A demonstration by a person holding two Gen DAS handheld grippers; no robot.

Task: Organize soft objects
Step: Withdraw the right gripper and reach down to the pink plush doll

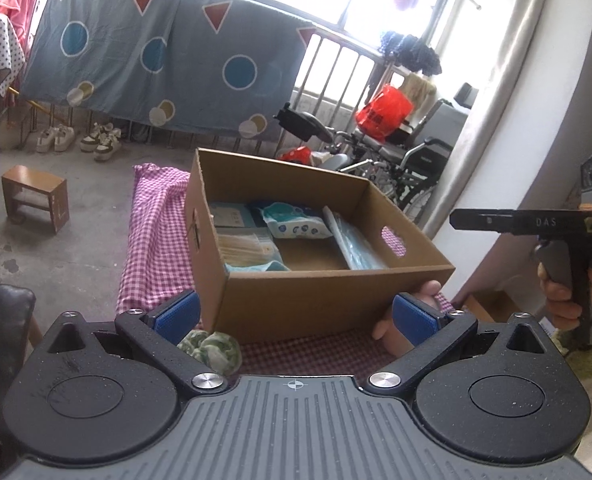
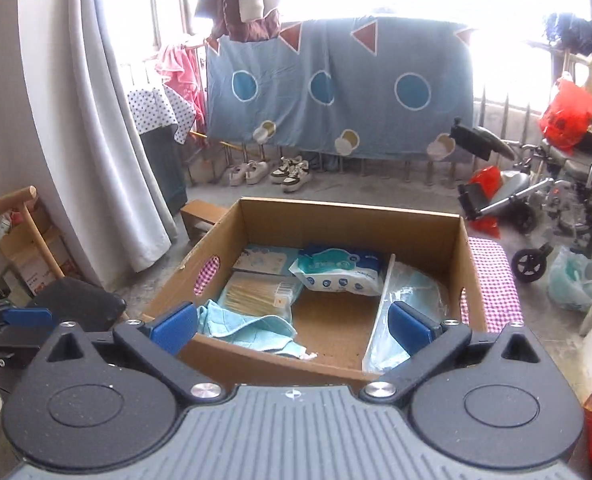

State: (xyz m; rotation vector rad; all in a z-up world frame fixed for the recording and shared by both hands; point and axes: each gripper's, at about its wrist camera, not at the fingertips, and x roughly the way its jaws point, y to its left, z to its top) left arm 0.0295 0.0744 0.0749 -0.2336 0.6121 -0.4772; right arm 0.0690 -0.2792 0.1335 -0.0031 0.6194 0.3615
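Two grippers frame an open cardboard box point(image 2: 335, 216) that sits on a pink checked cloth point(image 1: 152, 224). Seen from the left wrist, the left gripper point(image 1: 296, 316) hangs released in front of the box's near wall, its blue pads wide apart with nothing pressed between them. At seven o'clock of the box, just beside its near left corner, a green-and-white soft bundle point(image 1: 212, 350) lies on the cloth. At five o'clock, a pale pink soft toy point(image 1: 395, 332) lies against the box's near right corner, partly hidden behind the right pad.

Seen from the right wrist, the right gripper point(image 2: 292, 326) is spread fully open above the near edge of the box, empty. Inside, a light blue cloth point(image 2: 248, 328) lies crumpled at eight o'clock, touching a pack of cotton swabs point(image 2: 260, 294) beyond it. A wet-wipe pack point(image 2: 335, 274) rests at twelve o'clock, and a clear bag of blue masks point(image 2: 407, 292) leans along the right wall at three o'clock.
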